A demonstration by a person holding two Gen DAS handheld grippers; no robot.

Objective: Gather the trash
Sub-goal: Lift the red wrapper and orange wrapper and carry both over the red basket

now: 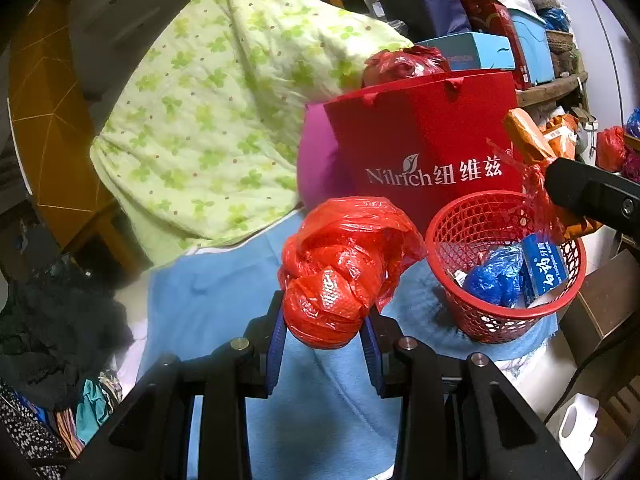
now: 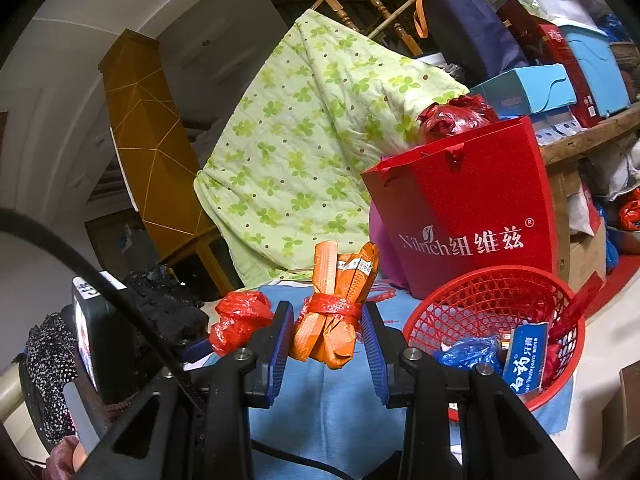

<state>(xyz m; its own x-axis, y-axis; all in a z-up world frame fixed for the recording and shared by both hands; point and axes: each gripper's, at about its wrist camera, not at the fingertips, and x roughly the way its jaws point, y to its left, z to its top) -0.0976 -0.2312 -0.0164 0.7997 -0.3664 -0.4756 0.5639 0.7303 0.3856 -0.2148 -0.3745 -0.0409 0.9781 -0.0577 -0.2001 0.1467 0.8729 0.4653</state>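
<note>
Lower centre of its frame, the right gripper [image 2: 326, 334] clamped an orange packet bundle [image 2: 334, 312], long axis upright, tips up; the left gripper [image 1: 325, 328] clenched a crumpled red bag [image 1: 344, 264], left of the red basket [image 1: 452, 236].

A green clover-print quilt [image 2: 304, 152] leans behind a red gift bag [image 2: 472, 208].

Dim indoor light, saturated colours, fisheye bending with dark corners, mostly sharp.
</note>
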